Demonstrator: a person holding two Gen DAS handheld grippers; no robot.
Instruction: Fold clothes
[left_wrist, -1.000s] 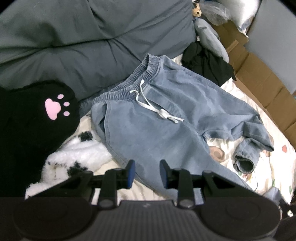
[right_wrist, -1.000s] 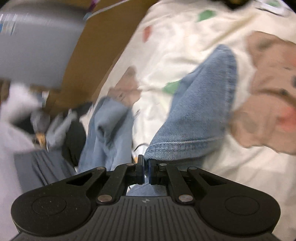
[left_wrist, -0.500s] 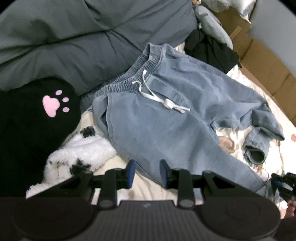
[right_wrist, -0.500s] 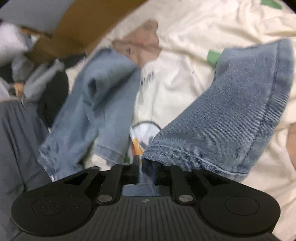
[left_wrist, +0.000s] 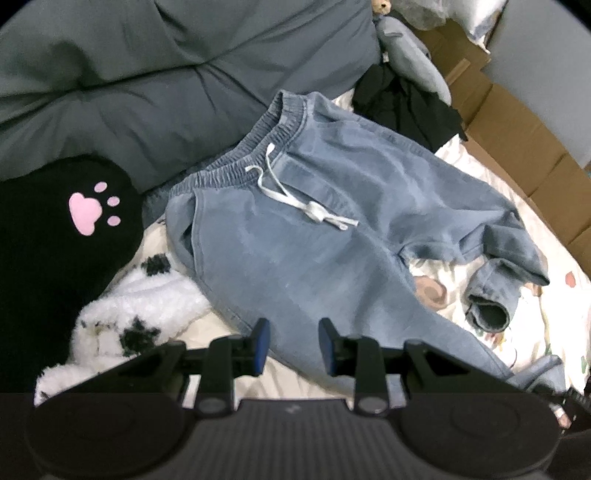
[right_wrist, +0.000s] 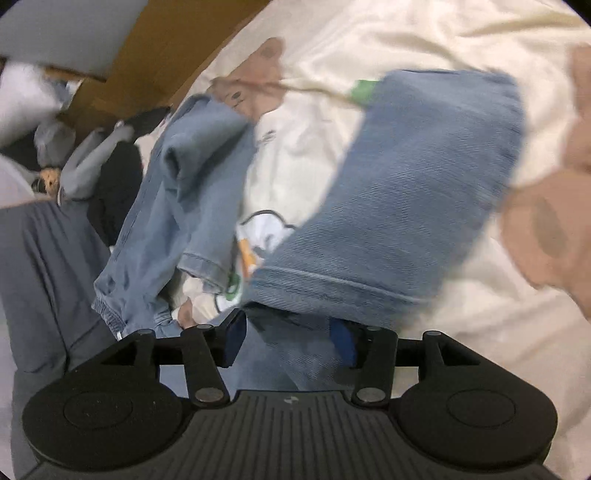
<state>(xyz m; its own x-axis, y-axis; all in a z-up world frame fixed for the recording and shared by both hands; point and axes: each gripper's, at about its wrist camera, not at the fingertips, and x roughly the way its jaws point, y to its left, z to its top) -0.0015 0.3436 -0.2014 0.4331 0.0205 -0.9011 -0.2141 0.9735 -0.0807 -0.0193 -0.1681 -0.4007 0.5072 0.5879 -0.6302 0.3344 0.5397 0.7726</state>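
Fingers of the left gripper (left_wrist: 292, 345) are held apart, empty, over the near edge of the blue trousers (left_wrist: 314, 236), which are spread flat beside the grey duvet (left_wrist: 147, 74) | right gripper (right_wrist: 291, 341) fingers are spread wide around a trouser leg hem (right_wrist: 332, 284), not clamped, on the cream sheet (right_wrist: 424, 37).

Blue drawstring pants (left_wrist: 314, 243) — spread, rumpled

Right gripper (right_wrist: 291, 341) opened wide, freeing the hem of the near trouser leg (right_wrist: 388, 236), pinched a second earlier. Jeans (left_wrist: 332, 236) dragged slightly, then settled. Left gripper (left_wrist: 294, 345) drifted a little nearer the waistband.
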